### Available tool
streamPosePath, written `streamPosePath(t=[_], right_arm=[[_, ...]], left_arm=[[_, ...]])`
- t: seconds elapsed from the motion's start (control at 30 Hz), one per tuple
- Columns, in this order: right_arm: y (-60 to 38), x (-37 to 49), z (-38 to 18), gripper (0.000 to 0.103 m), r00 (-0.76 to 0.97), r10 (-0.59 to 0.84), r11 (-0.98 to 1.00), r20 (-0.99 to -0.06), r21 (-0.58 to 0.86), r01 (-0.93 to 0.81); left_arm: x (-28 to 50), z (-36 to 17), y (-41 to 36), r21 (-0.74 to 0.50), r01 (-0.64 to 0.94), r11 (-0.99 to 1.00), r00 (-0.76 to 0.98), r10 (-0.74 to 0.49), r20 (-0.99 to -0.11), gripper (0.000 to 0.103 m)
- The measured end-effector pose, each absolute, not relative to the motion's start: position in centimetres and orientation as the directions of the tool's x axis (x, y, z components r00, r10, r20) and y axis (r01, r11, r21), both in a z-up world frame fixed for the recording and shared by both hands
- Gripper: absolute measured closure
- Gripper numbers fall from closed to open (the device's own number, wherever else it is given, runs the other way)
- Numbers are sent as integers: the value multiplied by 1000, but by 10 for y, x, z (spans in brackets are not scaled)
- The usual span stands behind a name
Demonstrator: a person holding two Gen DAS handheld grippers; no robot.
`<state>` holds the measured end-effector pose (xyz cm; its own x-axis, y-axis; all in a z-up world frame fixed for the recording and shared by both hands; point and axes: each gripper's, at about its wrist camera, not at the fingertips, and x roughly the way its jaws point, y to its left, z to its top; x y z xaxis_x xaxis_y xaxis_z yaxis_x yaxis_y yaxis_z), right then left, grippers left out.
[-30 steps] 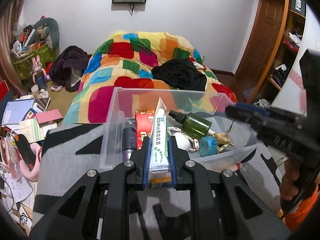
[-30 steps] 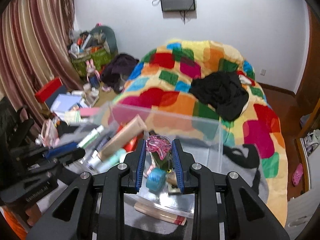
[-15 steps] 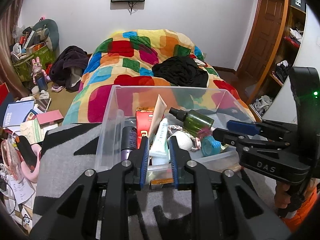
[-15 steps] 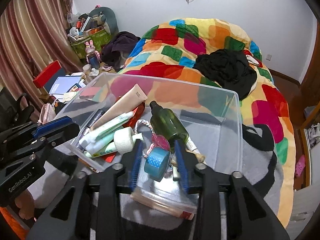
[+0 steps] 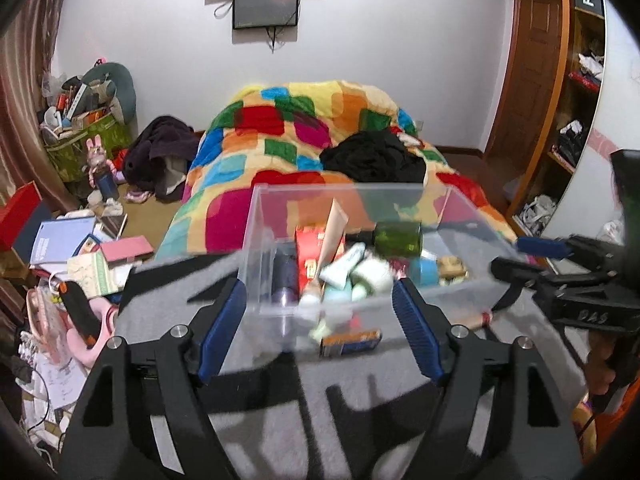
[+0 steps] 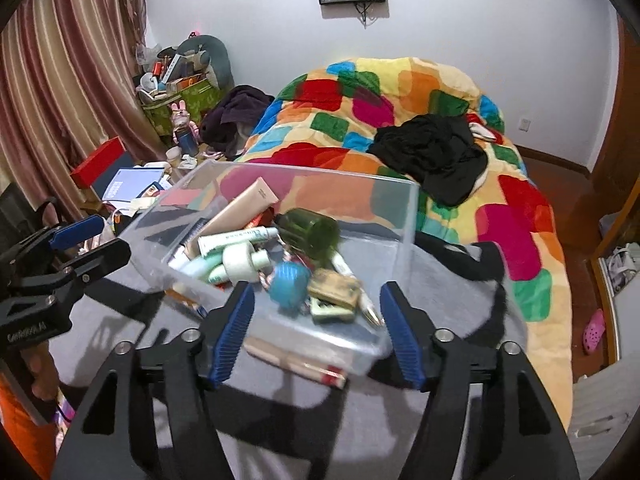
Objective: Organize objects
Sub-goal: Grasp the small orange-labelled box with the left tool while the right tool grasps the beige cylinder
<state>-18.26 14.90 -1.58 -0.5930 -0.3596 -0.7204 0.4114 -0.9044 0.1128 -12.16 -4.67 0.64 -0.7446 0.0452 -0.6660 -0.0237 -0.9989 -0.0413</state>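
Nearest the cameras, both tongs are spreading with nothing between their blue ribbed pads: the left tongs (image 5: pixel 318 316) and the right tongs (image 6: pixel 316 330) each hover just in front of the clear plastic bin (image 6: pixel 394 216), which sits on a grey-and-black fleece cover (image 6: pixel 280 408).

Inside the bin, against its near wall, lie a teal tape roll (image 6: pixel 289 282) and a worn tan block (image 6: pixel 334 287); both look light and rigid enough to pinch across their width. Just behind them, the white tubes (image 6: pixel 236 238) are soft and smooth, so probably best gripped mid-body. The green bottle (image 6: pixel 312 232) looks hard, glossy and likely slippery; taking it at the neck seems safer.

Beyond the bin lies the bed's plush patchwork blanket (image 6: pixel 400 92).
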Motion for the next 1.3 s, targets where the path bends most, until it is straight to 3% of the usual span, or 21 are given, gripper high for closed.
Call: streamPosePath(t=[0.5,0.77,1.03,1.13,1.2,1.3], right_arm=[[160,-153,-64,41,-514,-343,-900,-786,118,421],[146,-161,-81,55,-482,-327,-897,-813,108,428],[138,-163,-80,56,-488,-344,-896,-802,126,426],[128,-161,-81,56,-474,-356,-882,-805,122,454],[122,-156,-80,58,-463,-373,-865,-804,120,488],[114,-145,-81,59,-423,-413,-824,-806,132,551]], left_arm=[[-134,-51,-19,26,-61,-998,-607,16,-794,19],[-150,-65,-6,56,-47,-997,-555,-21,-831,19],[-152,-66,-10,-3,0,-1000,-559,2,-829,19],[-151,-66,-15,-21,23,-1000,-556,5,-831,35],[-151,-69,-19,-50,24,-998,-537,30,-843,56],[-151,-68,-26,-83,37,-996,-538,50,-841,57]])
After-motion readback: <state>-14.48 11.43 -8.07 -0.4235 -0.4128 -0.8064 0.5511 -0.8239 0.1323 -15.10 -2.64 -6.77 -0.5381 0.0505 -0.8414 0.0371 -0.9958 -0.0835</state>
